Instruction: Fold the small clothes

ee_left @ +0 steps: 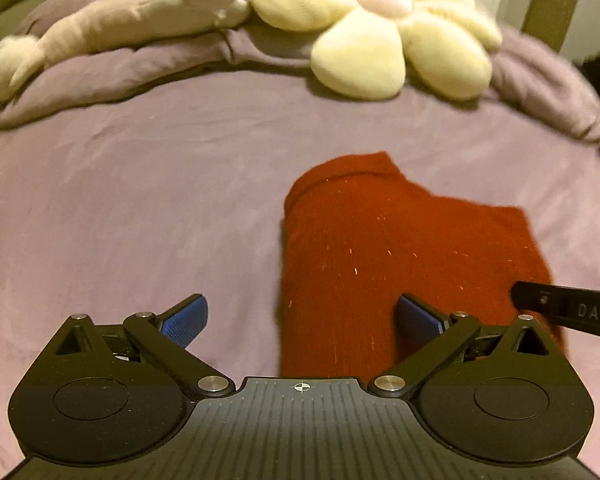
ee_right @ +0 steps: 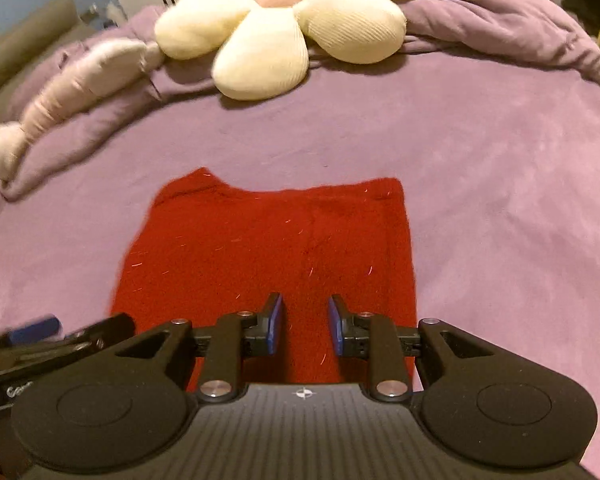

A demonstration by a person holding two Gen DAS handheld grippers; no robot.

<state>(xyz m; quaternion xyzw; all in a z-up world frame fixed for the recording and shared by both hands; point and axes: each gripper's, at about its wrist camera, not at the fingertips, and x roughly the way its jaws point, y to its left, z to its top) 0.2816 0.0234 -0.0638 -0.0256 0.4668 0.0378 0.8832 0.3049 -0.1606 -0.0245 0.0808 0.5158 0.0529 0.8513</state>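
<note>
A small red knit garment [ee_left: 380, 248] lies flat on the purple bed cover [ee_left: 140, 184]; it also shows in the right wrist view [ee_right: 268, 248]. My left gripper [ee_left: 302, 316] is wide open and empty, held over the garment's near left edge. My right gripper [ee_right: 305, 320] is partly open and empty, above the garment's near middle. The right gripper's black finger [ee_left: 568, 312] shows at the right of the left wrist view. The left gripper [ee_right: 40, 332] shows blurred at the lower left of the right wrist view.
A cream flower-shaped cushion [ee_left: 388, 28] and a long pale plush toy [ee_left: 120, 28] lie on the bunched purple duvet [ee_left: 100, 76] at the far side of the bed. The cushion [ee_right: 284, 20] and the plush [ee_right: 60, 96] show in the right wrist view too.
</note>
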